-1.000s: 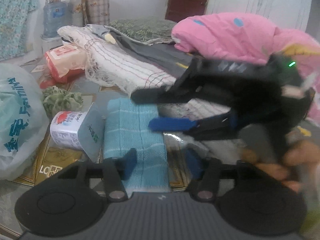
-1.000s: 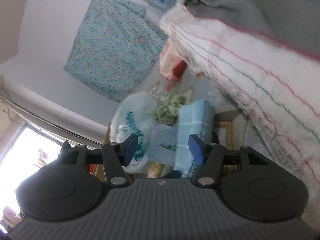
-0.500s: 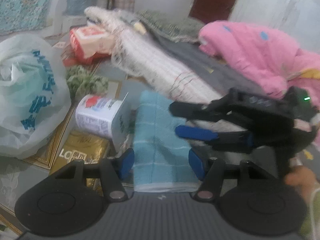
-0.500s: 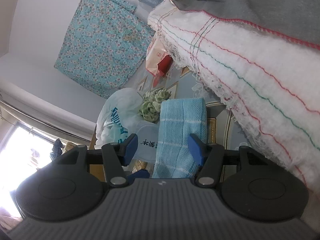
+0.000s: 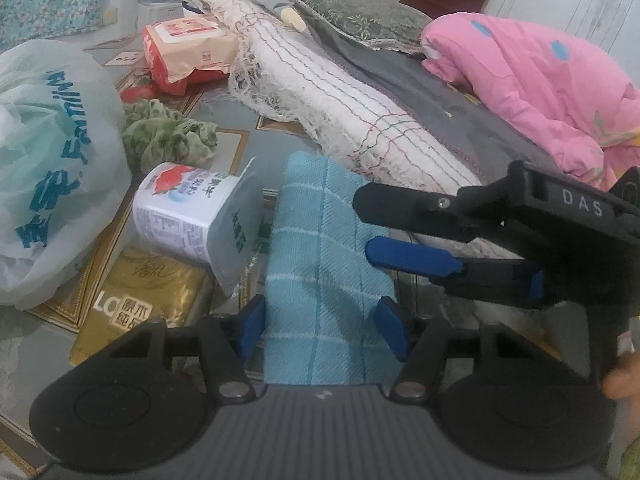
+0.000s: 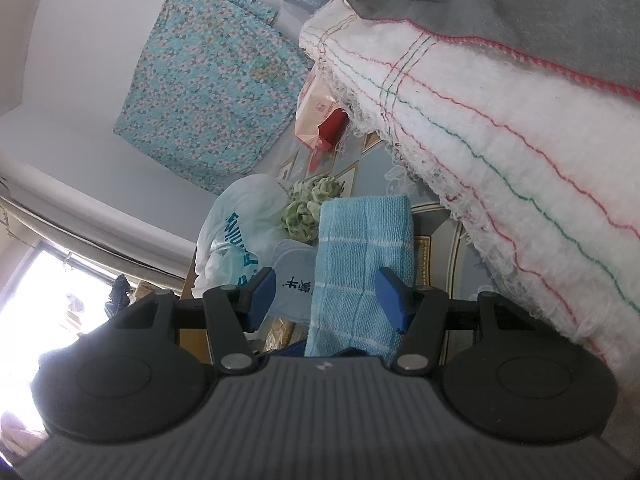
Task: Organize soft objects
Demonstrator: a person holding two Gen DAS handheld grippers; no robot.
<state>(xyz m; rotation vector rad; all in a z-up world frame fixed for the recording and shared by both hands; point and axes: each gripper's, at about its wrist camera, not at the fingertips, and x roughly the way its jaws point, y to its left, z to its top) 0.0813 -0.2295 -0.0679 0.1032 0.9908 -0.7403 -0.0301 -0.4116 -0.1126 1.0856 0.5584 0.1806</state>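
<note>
A folded light-blue checked towel (image 5: 324, 272) lies on the patterned floor beside a white lace-edged blanket (image 5: 340, 112). My left gripper (image 5: 323, 330) points down at the towel's near end, open, one blue pad at each long edge. My right gripper (image 5: 362, 226) reaches in from the right over the towel's right edge, also open. In the right wrist view the towel (image 6: 364, 264) runs between that gripper's (image 6: 326, 300) fingers, closer to the right fingertip (image 6: 394, 304). Whether any pad touches the cloth I cannot tell.
A white tub (image 5: 180, 216) lies tipped against the towel's left edge, on a gold box (image 5: 136, 296). Left of these are a plastic bag (image 5: 52, 160), a crumpled green cloth (image 5: 168, 136) and a red-and-beige packet (image 5: 188, 48). Grey cloth (image 5: 420, 92) and a pink quilt (image 5: 540, 72) lie on the right.
My left gripper has rolled and dropped closer, so the towel is now centred between its fingers. In the right wrist view the towel has slid in between the right gripper's fingers.
</note>
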